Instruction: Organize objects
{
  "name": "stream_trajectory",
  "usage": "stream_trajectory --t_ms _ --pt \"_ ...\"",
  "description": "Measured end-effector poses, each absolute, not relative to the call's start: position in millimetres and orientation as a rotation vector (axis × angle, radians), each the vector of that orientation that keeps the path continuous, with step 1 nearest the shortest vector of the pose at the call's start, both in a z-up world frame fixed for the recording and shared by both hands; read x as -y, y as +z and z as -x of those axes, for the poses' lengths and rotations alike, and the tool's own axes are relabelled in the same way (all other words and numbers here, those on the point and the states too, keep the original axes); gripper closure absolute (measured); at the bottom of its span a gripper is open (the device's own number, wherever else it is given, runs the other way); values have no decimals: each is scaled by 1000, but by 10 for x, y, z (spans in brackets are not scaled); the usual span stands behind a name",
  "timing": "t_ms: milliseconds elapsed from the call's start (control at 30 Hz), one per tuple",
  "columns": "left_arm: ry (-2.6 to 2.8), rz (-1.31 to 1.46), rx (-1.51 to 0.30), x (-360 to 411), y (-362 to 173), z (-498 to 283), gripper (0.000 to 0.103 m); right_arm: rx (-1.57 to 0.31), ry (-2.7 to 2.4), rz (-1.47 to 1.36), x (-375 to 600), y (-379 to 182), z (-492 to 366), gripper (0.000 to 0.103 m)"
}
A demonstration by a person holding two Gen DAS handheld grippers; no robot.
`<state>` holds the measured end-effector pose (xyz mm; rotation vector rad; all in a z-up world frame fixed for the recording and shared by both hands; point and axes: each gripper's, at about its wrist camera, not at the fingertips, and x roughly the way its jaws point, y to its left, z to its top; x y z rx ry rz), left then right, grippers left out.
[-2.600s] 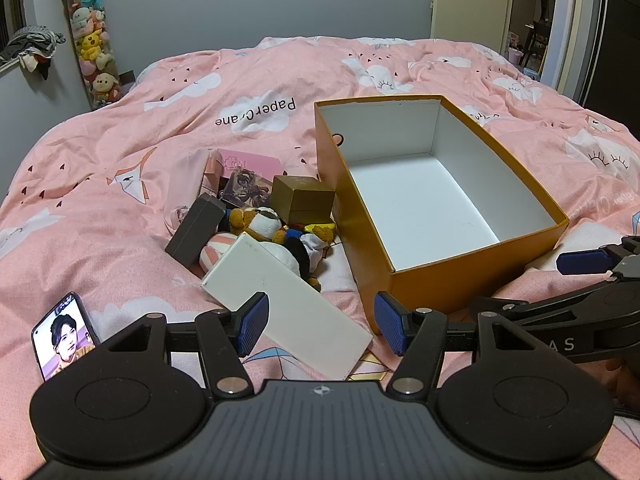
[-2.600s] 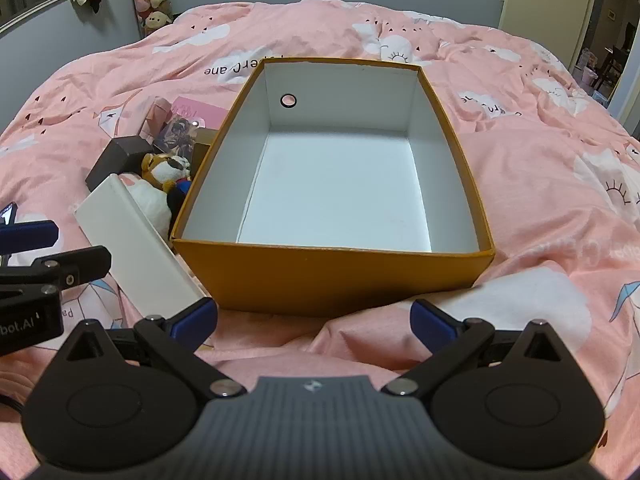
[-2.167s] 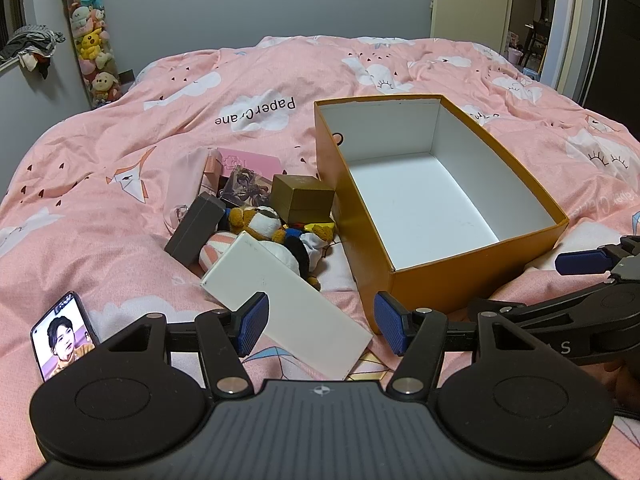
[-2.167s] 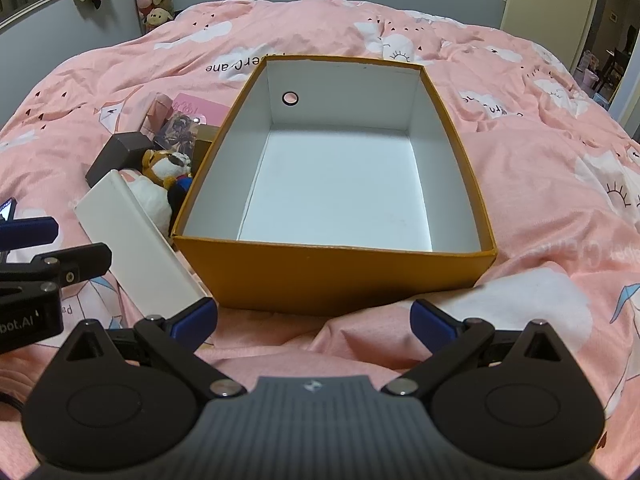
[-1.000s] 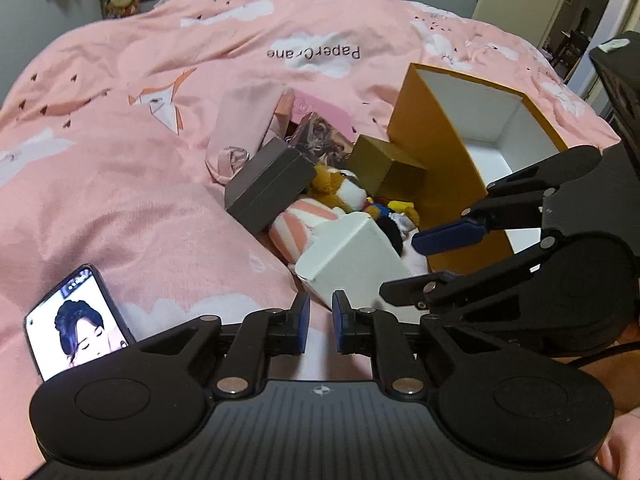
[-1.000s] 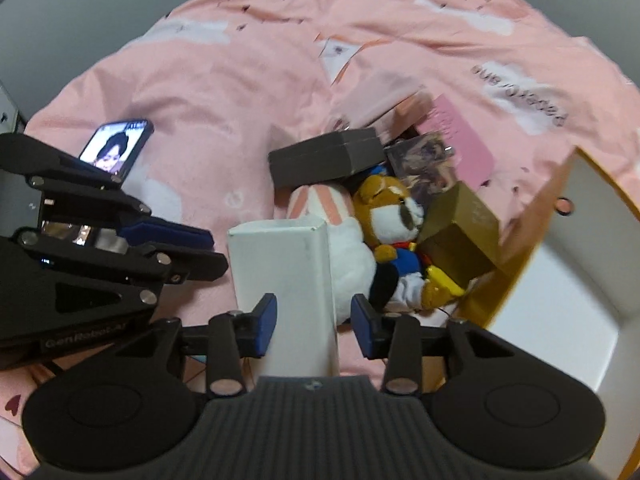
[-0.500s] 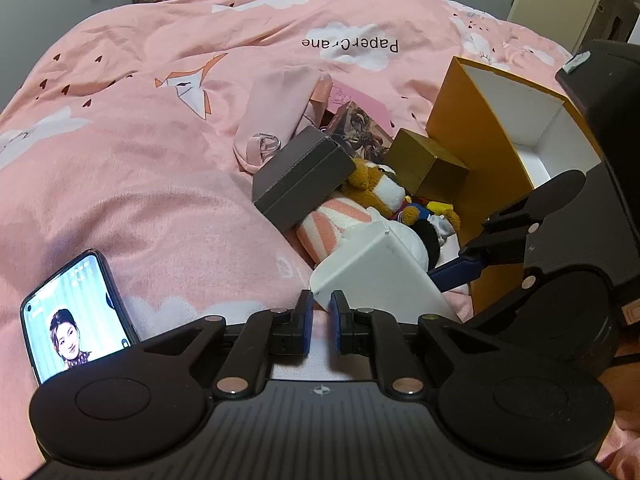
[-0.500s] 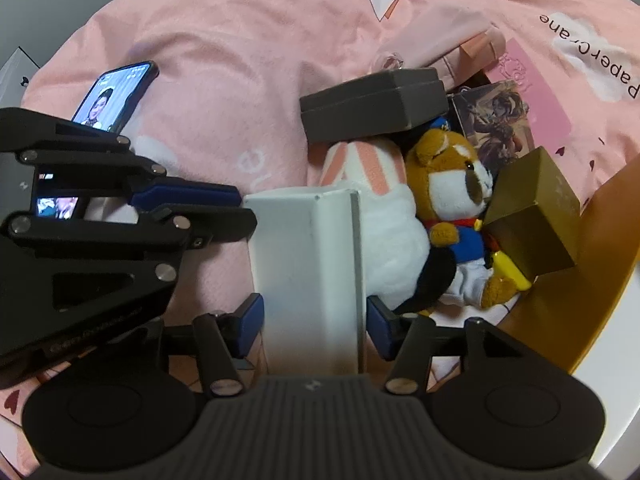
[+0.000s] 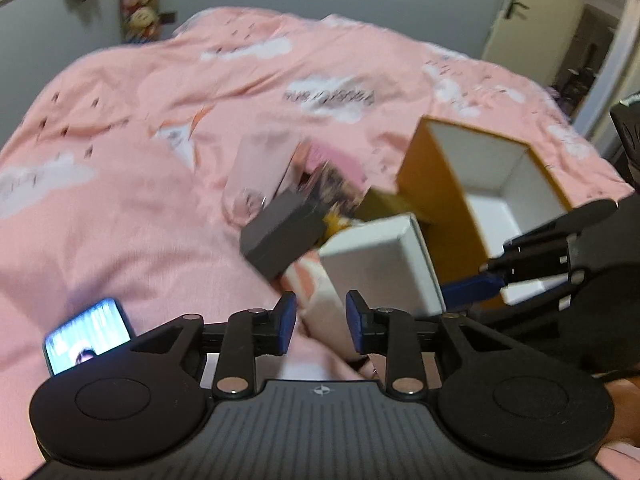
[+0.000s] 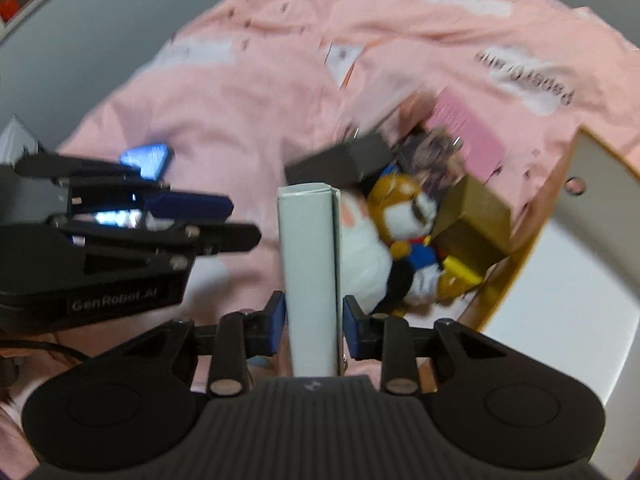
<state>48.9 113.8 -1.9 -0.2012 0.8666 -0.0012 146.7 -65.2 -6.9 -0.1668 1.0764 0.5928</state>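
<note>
Since half a second ago: right hand-held gripper (image 10: pixel 313 322) has gone from straddling the white box (image 10: pixel 312 280) with a gap to clamping it, both blue pads pressed on its long sides. The box now stands clear of the plush pile, raised and pointing forward out of the jaws; before, it lay low against the toys. Left hand-held gripper (image 9: pixel 320 316) was nearly closed then; now its pads stand a narrow way apart, holding nothing, with pink bedding between them. Both views are smeared by motion.

White box: long, plain, matte, square-ended, with a folded seam down one edge. In the left view its end face (image 9: pixel 380 264) sits just beside the orange box (image 9: pixel 448 200), in front of the dark grey box (image 9: pixel 284 236).

Orange box: open, white inside, on the bed (image 9: pixel 120 184) at right; a round hole shows in its wall in the right view (image 10: pixel 576 186).

Pile beside it: fox plush (image 10: pixel 404 208), gold box (image 10: pixel 476 220), grey box, pink card (image 10: pixel 468 132). All blurred.

Phone (image 9: pixel 86 336) lies on the bed at left, screen lit. Left gripper also shows in the right view, beside the white box, not touching.
</note>
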Motion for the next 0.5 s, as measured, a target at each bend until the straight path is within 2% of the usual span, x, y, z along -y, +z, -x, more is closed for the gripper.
stream_trajectory --t_ms 267,367,500 --pt "-126 -66 -766 -931 561 -754 51 -870 474 51 1196 724 -1445 71" --pt "-198 -119 -781 -767 556 -958 47 -815 389 29 1532 935 -1404 71" --pt "-283 -34 -886 -620 355 -1328 46 -817 256 59 1873 940 -1386 71"
